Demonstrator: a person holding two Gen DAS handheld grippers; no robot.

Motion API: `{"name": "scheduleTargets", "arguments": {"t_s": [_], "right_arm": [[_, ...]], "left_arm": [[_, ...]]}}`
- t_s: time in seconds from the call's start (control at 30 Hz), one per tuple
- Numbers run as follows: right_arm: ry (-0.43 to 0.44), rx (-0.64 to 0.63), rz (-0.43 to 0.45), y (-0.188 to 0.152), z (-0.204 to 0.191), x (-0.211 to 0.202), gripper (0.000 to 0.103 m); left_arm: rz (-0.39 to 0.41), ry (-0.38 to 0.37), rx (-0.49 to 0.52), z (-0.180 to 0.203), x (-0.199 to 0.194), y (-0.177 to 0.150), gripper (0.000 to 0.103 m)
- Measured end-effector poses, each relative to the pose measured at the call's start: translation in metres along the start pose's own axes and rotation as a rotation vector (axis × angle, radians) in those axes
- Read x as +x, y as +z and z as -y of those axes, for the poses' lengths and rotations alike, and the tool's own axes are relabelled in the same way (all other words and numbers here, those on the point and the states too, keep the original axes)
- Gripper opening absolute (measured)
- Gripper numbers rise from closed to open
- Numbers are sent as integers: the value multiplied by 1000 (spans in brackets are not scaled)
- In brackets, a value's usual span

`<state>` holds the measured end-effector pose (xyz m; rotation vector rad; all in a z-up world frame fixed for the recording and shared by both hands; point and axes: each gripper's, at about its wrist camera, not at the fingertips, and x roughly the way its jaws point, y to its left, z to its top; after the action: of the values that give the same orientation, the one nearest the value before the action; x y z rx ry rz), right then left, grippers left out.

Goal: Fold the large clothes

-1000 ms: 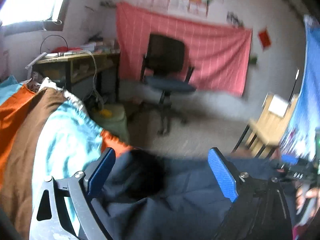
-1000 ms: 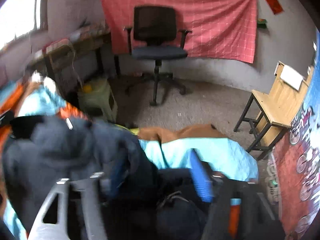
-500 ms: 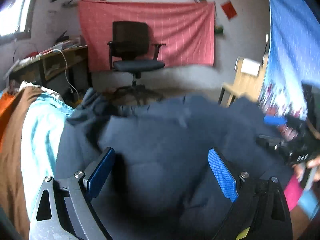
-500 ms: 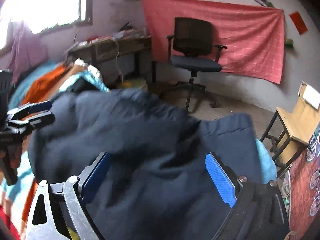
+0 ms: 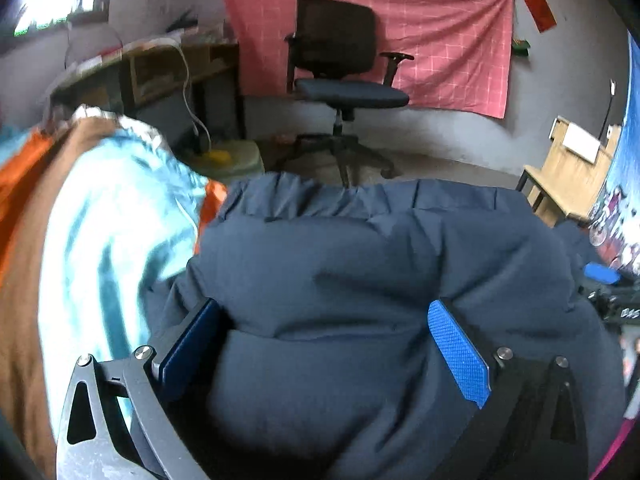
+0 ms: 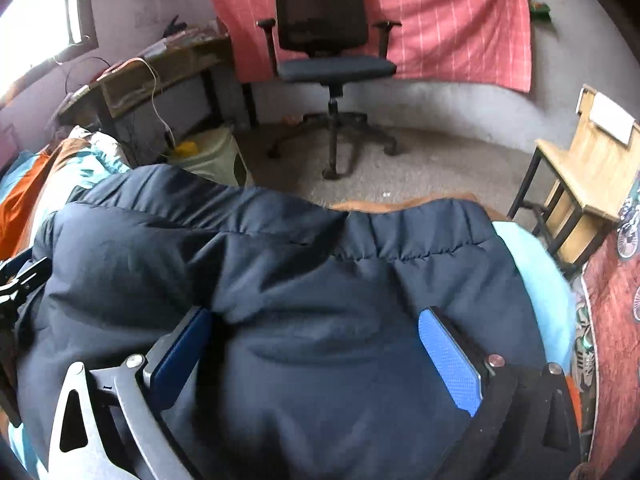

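Jacket: one dark navy padded jacket (image 5: 384, 280) lies spread over the bed, its gathered far hem running along the bed's foot edge, as we see it from both wrist views.
Left gripper: our left gripper (image 5: 324, 340) stands with jaws wide, having just opened further; the jacket's puffed cloth bulges up between the blue pads (image 5: 456, 354), but we cannot see them pressing on it.
Right gripper: our right gripper (image 6: 316, 344) is likewise spread wide after opening over the last moment, jacket fabric (image 6: 304, 280) swelling between its fingers and lying loose.
Bed edges: turquoise, brown and orange bedding (image 5: 100, 232) shows bare to the left of the jacket; a strip of turquoise (image 6: 536, 272) is free at its right, near the patterned red hanging (image 6: 616, 320).
Open room: bare grey floor (image 6: 440, 160) lies beyond the bed's foot.
Count, seats: one black office chair (image 6: 328, 48) against the pink wall cloth (image 6: 440, 20); one wooden chair (image 6: 580, 176) at right.
Count, other: one desk (image 6: 160, 68) at left, one pale green stool (image 6: 216, 156) beside it.
Count, grippers: two, each seen at the edge of the other's view.
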<state>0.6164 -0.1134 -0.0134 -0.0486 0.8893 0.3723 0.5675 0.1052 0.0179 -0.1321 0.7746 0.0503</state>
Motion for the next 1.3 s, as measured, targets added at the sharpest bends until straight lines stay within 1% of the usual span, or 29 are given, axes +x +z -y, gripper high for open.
{"name": "scheduleTargets", "arguments": {"t_s": [0.07, 0.17, 0.33, 0.43, 0.6, 0.67, 0.77, 0.87, 0.93, 1.0, 1.1, 1.23, 1.3], "right_arm": [[10, -3, -23, 0, -1, 10, 103], [13, -5, -25, -5, -1, 18, 103], [54, 31, -33, -9, 8, 26, 103], [67, 46, -40, -12, 11, 31, 103], [55, 49, -38, -13, 9, 31, 103], [44, 46, -19, -15, 7, 28, 103], [25, 47, 20, -20, 5, 19, 103], [3, 51, 36, -23, 5, 9, 103], [-26, 62, 61, -24, 4, -2, 103], [-20, 67, 74, -26, 4, -14, 103], [19, 64, 59, -28, 5, -26, 103], [3, 12, 62, -29, 9, -46, 103], [-8, 3, 54, -31, 14, -52, 103]], "left_arm": [[-3, -19, -15, -5, -1, -1, 102], [-3, -42, -29, -11, 4, 0, 102], [21, -74, -49, -14, 1, -3, 102], [17, -85, -60, -14, 3, -3, 102], [23, -71, -45, -13, 3, -1, 102], [19, -64, -41, -13, -2, 1, 102], [7, -18, -33, -8, -11, 1, 102], [22, 24, -5, -5, -22, -3, 102], [28, 38, 17, -2, -26, -8, 102], [41, 48, 32, -2, -32, -11, 102], [54, 62, 47, -3, -39, -17, 102], [57, 85, 46, -3, -46, -23, 102], [46, 67, 44, -6, -51, -27, 102]]}}
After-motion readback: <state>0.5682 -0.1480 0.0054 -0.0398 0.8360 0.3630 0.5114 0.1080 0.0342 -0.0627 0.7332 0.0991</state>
